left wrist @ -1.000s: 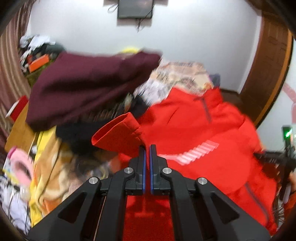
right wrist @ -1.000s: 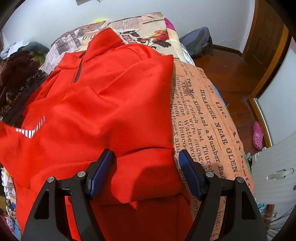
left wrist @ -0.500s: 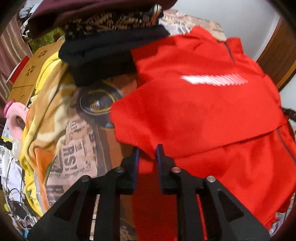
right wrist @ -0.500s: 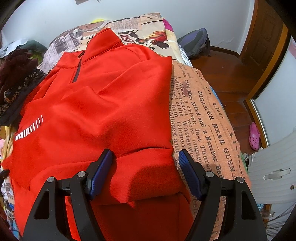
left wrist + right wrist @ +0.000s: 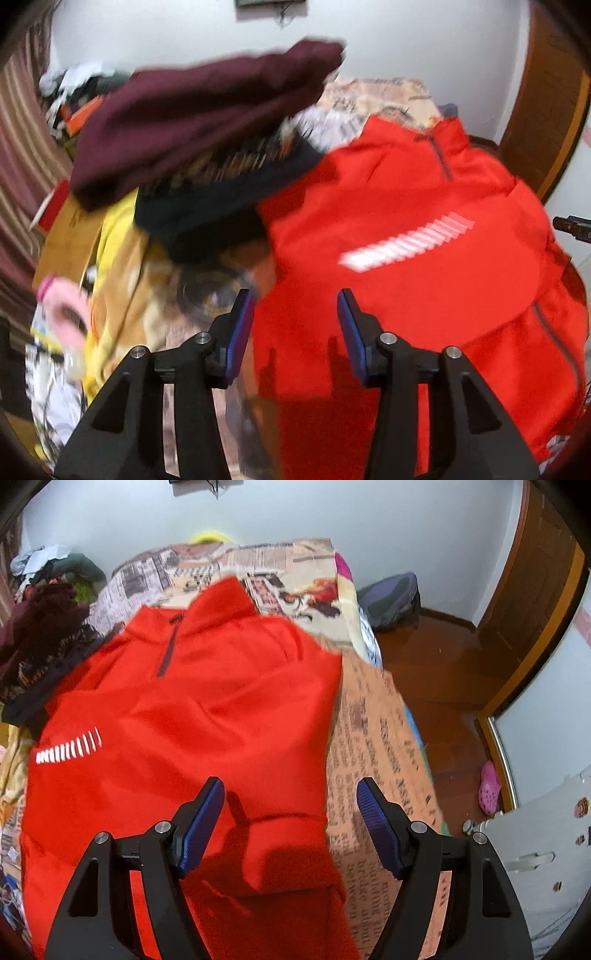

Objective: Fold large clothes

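One red pullover (image 5: 207,709) lies at the centre of the right wrist view, bearing one band of white stripes (image 5: 68,751) at 9 o'clock and one dark zip (image 5: 167,653) toward 11 o'clock. Two grippers show, the left gripper (image 5: 295,317) and the right gripper (image 5: 290,805), each at 6 o'clock of its own view with two blue-padded fingers. In the left wrist view one maroon garment (image 5: 199,114) tops a pile at 11 o'clock, and the right wrist view has one pink clog (image 5: 489,788) at 3 o'clock, one dark backpack (image 5: 391,598) at 1 o'clock and one newspaper-print bedspread (image 5: 373,738).
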Motion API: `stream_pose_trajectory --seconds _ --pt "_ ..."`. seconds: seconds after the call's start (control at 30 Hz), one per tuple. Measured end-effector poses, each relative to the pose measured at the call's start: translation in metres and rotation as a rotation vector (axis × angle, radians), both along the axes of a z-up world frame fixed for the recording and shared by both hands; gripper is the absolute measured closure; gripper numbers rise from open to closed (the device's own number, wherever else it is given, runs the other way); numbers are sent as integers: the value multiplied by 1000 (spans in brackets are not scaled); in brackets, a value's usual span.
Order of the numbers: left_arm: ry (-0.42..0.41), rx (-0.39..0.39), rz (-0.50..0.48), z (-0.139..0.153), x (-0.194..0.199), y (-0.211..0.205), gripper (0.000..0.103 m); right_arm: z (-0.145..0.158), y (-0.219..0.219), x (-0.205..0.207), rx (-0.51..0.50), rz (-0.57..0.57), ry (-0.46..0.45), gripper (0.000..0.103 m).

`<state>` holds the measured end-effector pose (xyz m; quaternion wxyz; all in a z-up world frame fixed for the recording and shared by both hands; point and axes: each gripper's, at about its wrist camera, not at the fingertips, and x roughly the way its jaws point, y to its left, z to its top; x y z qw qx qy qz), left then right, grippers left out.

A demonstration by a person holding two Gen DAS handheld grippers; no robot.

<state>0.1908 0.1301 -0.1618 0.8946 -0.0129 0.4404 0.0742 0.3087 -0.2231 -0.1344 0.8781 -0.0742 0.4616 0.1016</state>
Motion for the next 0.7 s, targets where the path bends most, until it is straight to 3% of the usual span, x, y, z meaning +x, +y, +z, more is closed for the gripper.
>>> stream_pose_trajectory --seconds 0.23,0.43,0.53,0.7 --pt "-126 18 -133 38 55 -42 50 30 7 13 9 25 -86 32" --pt "-171 51 -227 50 104 -82 50 45 22 34 3 57 -139 32" --pt "-178 76 -258 49 134 -99 50 48 32 45 -1 80 -160 32" --pt "-142 -2 -278 35 189 -107 50 41 51 76 11 116 -137 32"
